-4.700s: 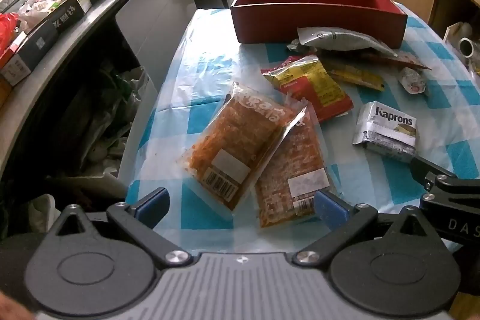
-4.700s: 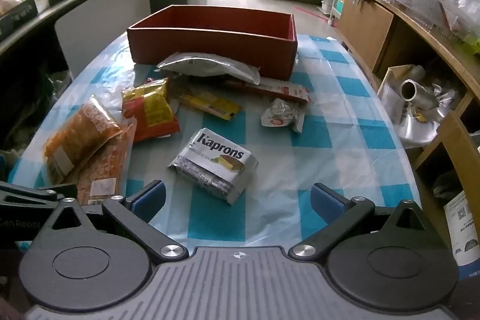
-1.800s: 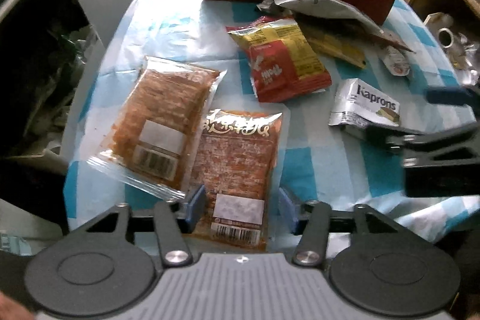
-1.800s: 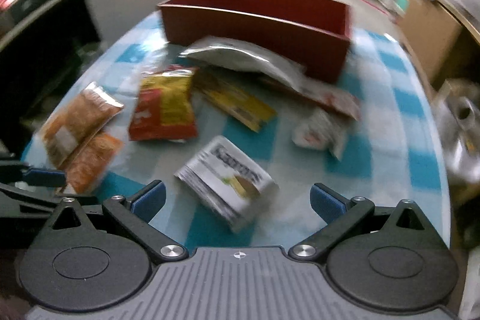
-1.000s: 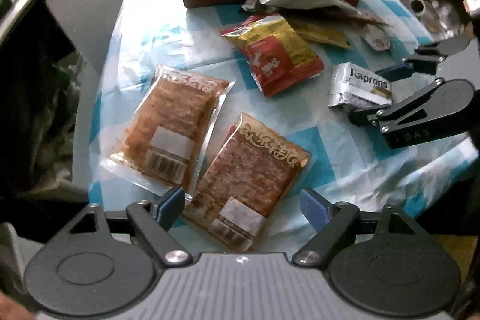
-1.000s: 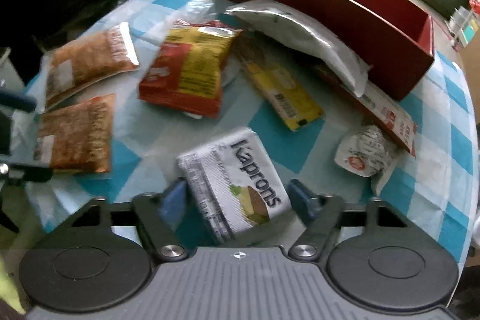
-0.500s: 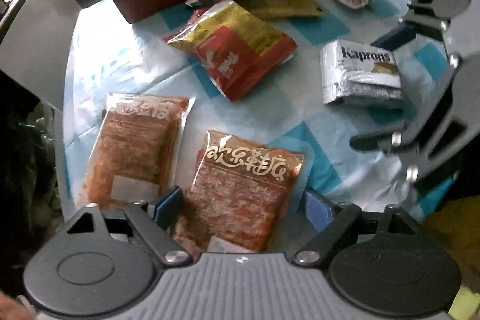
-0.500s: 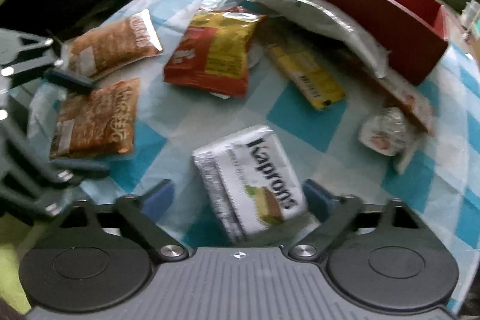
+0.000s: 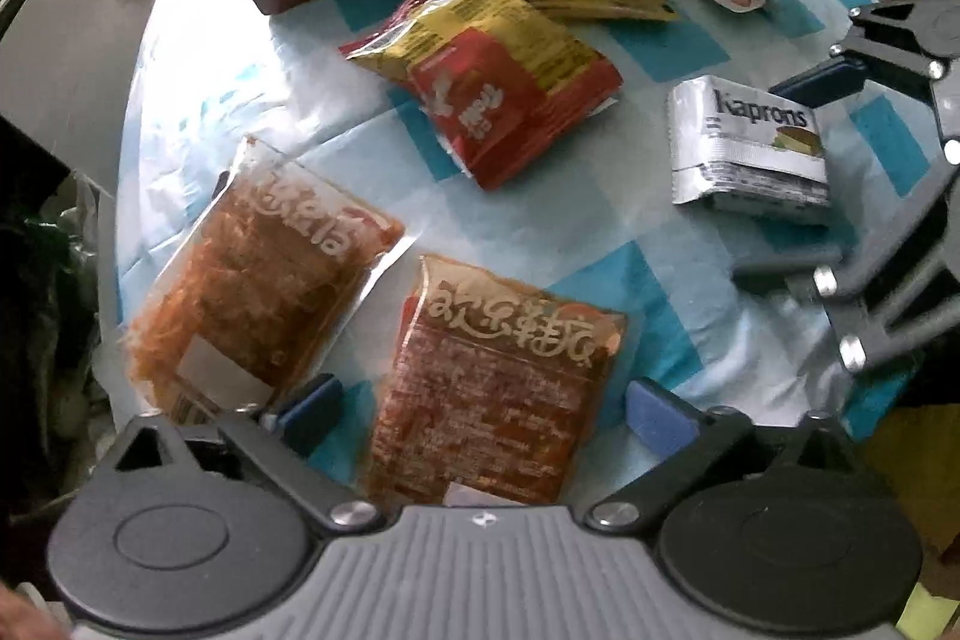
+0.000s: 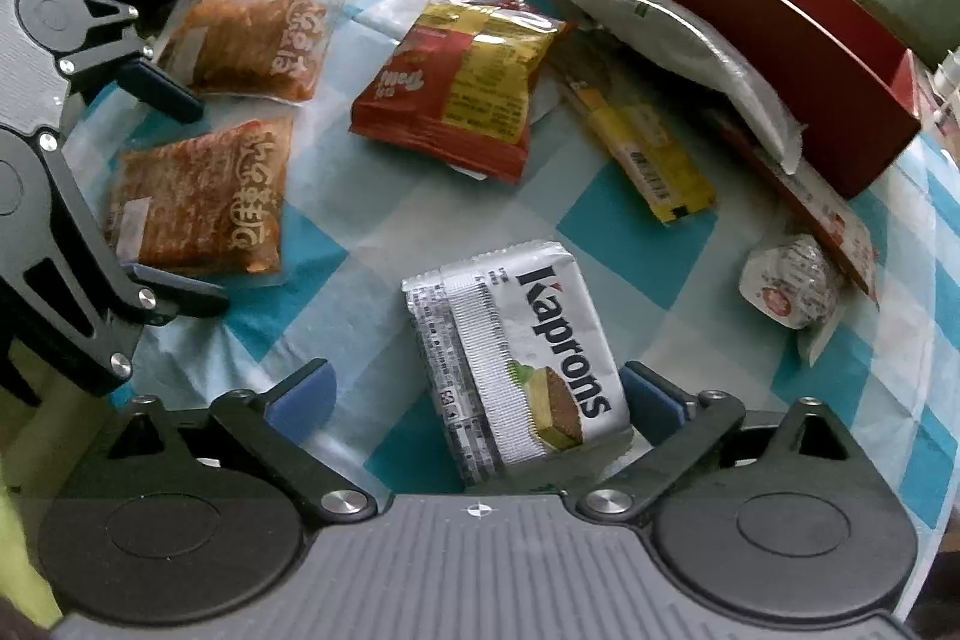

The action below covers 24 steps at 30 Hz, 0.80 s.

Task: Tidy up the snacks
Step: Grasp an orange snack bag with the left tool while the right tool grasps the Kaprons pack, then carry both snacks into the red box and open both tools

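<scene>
**Near the tabletop's front edge: two packets between spread jaws**

Between the wide-open left gripper (image 9: pixel 480 403), whose jaws have just been opening, lies the orange clear-plastic snack packet (image 9: pixel 492 388), ungripped. The silver foil Kaprons wafer pack (image 10: pixel 516 352) lies between the right gripper (image 10: pixel 474 400), its jaws just narrowed, untouched by the left pad.

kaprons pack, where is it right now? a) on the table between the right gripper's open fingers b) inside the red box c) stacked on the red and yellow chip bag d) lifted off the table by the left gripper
a: the Kaprons pack lies flat on the checked tablecloth between the right gripper's spread fingers.
</scene>
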Each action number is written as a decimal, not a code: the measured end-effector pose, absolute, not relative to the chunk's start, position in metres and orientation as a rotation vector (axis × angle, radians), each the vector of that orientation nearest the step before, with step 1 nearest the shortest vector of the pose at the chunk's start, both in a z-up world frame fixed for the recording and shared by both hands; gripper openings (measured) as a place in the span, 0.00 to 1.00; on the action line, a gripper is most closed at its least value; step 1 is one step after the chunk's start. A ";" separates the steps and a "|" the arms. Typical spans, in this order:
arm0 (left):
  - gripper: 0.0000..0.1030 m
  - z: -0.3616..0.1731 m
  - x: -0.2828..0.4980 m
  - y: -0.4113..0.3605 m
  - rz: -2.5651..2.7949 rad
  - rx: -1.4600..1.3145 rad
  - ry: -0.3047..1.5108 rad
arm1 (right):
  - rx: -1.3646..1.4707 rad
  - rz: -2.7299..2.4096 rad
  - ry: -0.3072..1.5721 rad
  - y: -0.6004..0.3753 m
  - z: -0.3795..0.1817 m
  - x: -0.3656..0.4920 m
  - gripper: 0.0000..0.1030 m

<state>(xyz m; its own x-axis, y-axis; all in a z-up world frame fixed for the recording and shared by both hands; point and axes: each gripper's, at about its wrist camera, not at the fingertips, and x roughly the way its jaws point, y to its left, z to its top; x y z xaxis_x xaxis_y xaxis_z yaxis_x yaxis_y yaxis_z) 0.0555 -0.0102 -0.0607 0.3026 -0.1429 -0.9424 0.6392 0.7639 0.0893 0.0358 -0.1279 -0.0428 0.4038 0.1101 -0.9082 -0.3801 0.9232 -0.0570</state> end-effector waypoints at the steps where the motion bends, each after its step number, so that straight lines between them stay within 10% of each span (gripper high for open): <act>1: 0.82 -0.059 0.054 -0.010 -0.553 0.502 1.154 | -0.261 0.302 1.112 -0.130 -0.042 0.036 0.87; 7: 0.60 -0.047 0.039 -0.016 -0.540 0.478 1.138 | -0.167 0.224 1.108 -0.148 -0.035 0.032 0.70; 24: 0.60 -0.004 0.064 -0.026 -0.478 0.259 0.996 | -0.029 0.111 0.987 -0.164 -0.001 0.035 0.70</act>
<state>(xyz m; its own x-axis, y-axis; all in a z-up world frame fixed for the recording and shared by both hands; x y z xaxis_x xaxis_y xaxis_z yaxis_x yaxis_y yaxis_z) 0.0642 -0.0263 -0.0036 0.4527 -0.2660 -0.8511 0.4974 0.8675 -0.0065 0.0354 -0.1641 -0.0008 0.5462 0.0809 -0.8337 -0.1072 0.9939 0.0263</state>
